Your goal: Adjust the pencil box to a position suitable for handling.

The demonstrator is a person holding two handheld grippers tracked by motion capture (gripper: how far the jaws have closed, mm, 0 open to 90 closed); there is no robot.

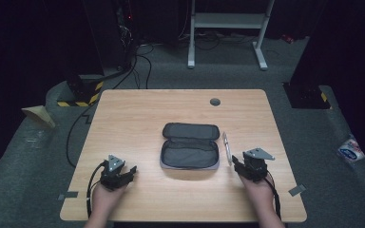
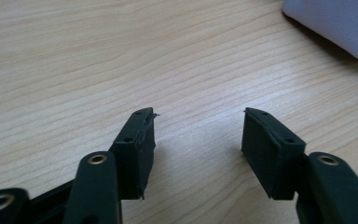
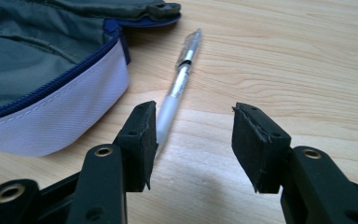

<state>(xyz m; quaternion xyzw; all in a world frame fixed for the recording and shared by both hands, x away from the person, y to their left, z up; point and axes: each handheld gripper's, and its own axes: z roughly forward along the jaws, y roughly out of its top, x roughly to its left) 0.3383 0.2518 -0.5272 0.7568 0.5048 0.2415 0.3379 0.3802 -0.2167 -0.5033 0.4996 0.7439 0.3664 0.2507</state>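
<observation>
An open pencil case (image 1: 190,147) with a dark lining and a pale lilac outside lies flat at the middle of the wooden table (image 1: 138,109). A clear pen (image 1: 226,148) rests on the table just right of it. My left gripper (image 1: 133,171) sits low at the front left and points toward the case. Its jaws are open over bare wood (image 2: 198,135), and a corner of the case (image 2: 335,23) shows at upper right. My right gripper (image 1: 236,162) stands open (image 3: 193,135) near the pen (image 3: 179,88). The pen's near end lies by the left pad and is not gripped. The case (image 3: 51,70) is to the left.
A grey round cap (image 1: 215,101) sits in the table near its far edge. Cables trail from both grippers off the front edge. On the floor are a white stand (image 1: 228,28) behind the table, taped equipment (image 1: 83,92) at back left, and a packet (image 1: 350,149) at right.
</observation>
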